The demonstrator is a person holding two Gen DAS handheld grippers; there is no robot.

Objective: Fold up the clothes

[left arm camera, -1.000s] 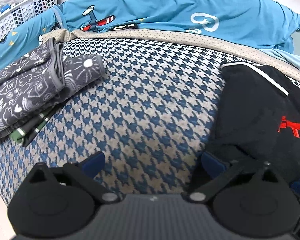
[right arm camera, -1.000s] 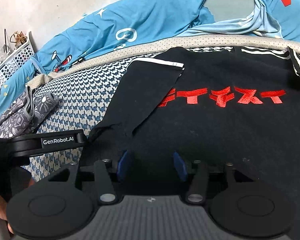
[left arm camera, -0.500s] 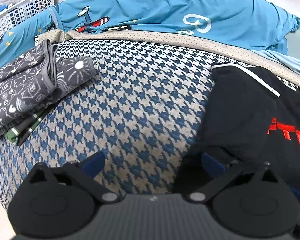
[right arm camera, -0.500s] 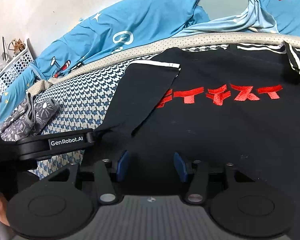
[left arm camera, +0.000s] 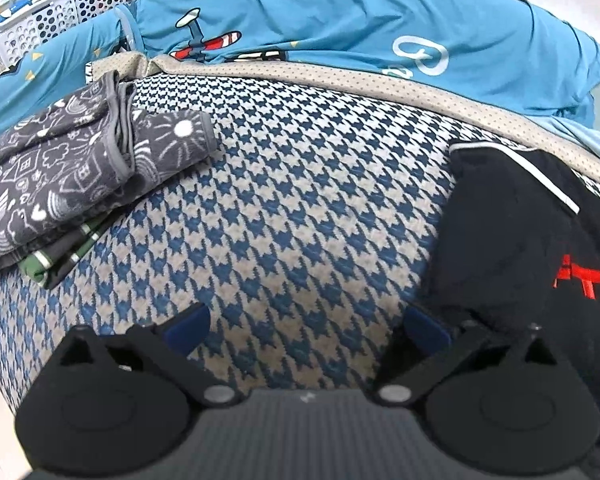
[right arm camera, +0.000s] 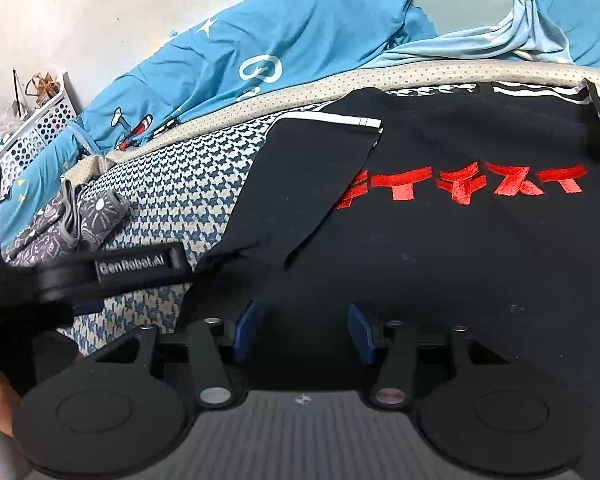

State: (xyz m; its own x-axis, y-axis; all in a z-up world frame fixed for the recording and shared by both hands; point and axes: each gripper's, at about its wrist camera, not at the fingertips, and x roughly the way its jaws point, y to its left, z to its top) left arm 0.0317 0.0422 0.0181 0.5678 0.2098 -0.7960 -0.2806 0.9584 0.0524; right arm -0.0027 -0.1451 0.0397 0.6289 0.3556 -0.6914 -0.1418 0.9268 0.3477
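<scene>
Houndstooth bedcover (left arm camera: 300, 208) unchanged; black shirt (right arm camera: 460, 248) unmoved, left gripper (left arm camera: 306, 326) still spread wide, right gripper (right arm camera: 302, 330) half-spread over it.

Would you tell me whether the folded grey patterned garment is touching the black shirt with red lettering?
Apart. The left wrist view shows the folded grey patterned garment at the left and the black shirt at the right, with a broad stretch of bare houndstooth cover between them.

White wall (right arm camera: 100, 20), blue quilt (left arm camera: 340, 20), houndstooth bed cover (left arm camera: 300, 200).
</scene>
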